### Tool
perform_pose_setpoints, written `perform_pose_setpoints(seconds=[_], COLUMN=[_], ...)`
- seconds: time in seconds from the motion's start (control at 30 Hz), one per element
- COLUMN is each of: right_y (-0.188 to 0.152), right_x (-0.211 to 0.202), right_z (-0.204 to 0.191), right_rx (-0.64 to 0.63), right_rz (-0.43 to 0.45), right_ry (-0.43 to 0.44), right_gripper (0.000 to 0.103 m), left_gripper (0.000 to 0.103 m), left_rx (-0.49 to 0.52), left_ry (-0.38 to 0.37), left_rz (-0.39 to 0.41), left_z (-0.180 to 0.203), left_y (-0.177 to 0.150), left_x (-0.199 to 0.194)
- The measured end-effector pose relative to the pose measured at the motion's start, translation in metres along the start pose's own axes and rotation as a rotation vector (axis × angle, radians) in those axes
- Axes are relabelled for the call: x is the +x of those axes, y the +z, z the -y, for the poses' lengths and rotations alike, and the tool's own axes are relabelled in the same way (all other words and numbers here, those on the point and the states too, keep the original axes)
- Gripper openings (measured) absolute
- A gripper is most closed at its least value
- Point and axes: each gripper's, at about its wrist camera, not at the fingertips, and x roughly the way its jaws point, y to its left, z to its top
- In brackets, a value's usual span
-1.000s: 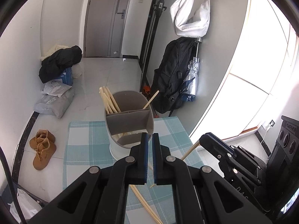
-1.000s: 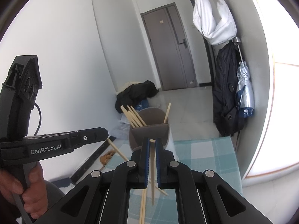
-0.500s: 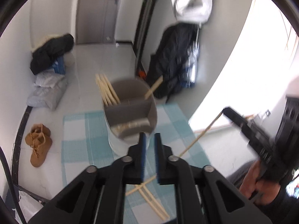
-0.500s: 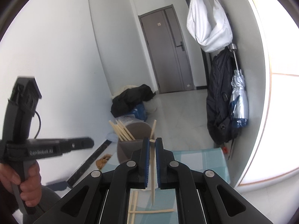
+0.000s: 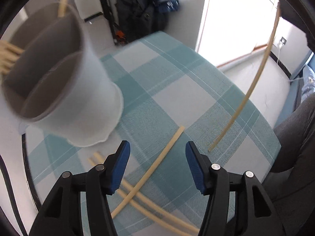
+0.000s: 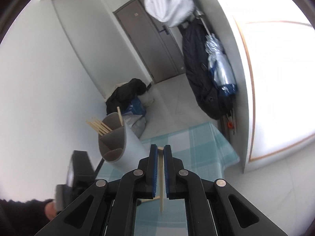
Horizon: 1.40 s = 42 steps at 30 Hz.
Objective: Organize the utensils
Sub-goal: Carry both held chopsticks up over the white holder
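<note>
My left gripper [image 5: 157, 157] is open and empty, low over loose chopsticks [image 5: 149, 173] lying crossed on the blue checked cloth [image 5: 177, 90]. One chopstick lies between its open fingers. The white utensil holder [image 5: 65, 90] with grey dividers stands to the upper left, with several chopsticks in it. My right gripper [image 6: 161, 163] is shut on a single chopstick [image 6: 161, 181], held above the table; that chopstick also shows in the left wrist view [image 5: 248, 90], hanging down from the upper right. The holder [image 6: 118, 141] stands left of my right gripper.
A black backpack and folded umbrella [image 6: 212, 74] hang by the wall beyond the table. A pile of clothes and bags [image 6: 130, 98] lies on the floor by the door. The table's far and right edges are close. A person's leg [image 5: 295, 147] is at the right.
My left gripper has opened and dropped low over the loose chopsticks, right of the holder. My right gripper has moved right and lifted, still holding its chopstick.
</note>
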Motion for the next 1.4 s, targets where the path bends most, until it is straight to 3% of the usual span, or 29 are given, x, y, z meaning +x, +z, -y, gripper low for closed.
perform_pose_setpoints(seconds=[0.1,0.27,0.33,0.43,0.63,0.8,1.17,1.33,1.4], right_y=[-0.001,-0.005,-0.005,-0.004,-0.004,-0.004,-0.007,-0.012,-0.013], right_x=[-0.004,-0.005,-0.005,-0.007,-0.009,-0.01,-0.01,-0.002,0.003], right_z=[0.019,0.046,0.052,0.053,0.048,0.038,-0.013,-0.05,-0.06], right_rx=[0.07,0.151,0.164,0.168,0.163,0.13,-0.044,-0.159,-0.169], right_rz=[-0.022,-0.059,-0.063,-0.059,-0.045,-0.028,0.027,0.042,0.026], right_ry=[0.017,0.004,0.0,-0.001,0.011,0.013,0.024,-0.002,0.006], right_gripper=[0.005,0.005,0.005,0.005,0.006,0.006,0.005,0.002,0.0], left_gripper=[0.053,0.053,0.043,0.01,0.002,0.002,0.002,0.002,0.002], left_rx=[0.016,0.059,0.054,0.076,0.109,0.027,-0.152,-0.207,-0.242], left_ry=[-0.036,-0.028,-0.053,-0.059,0.005,0.013,0.033,0.024,0.006], left_rz=[-0.07,-0.102,-0.116,-0.12,-0.1,-0.01,0.368,0.458,0.481], left_z=[0.004,0.008,0.008,0.016,0.027,0.011,-0.02,-0.035,-0.041], left_y=[0.01,0.021,0.024,0.026,0.028,0.023,0.005,-0.014,-0.009], left_x=[0.019,0.029,0.029,0.025,0.023,-0.004,-0.124,-0.16,-0.157])
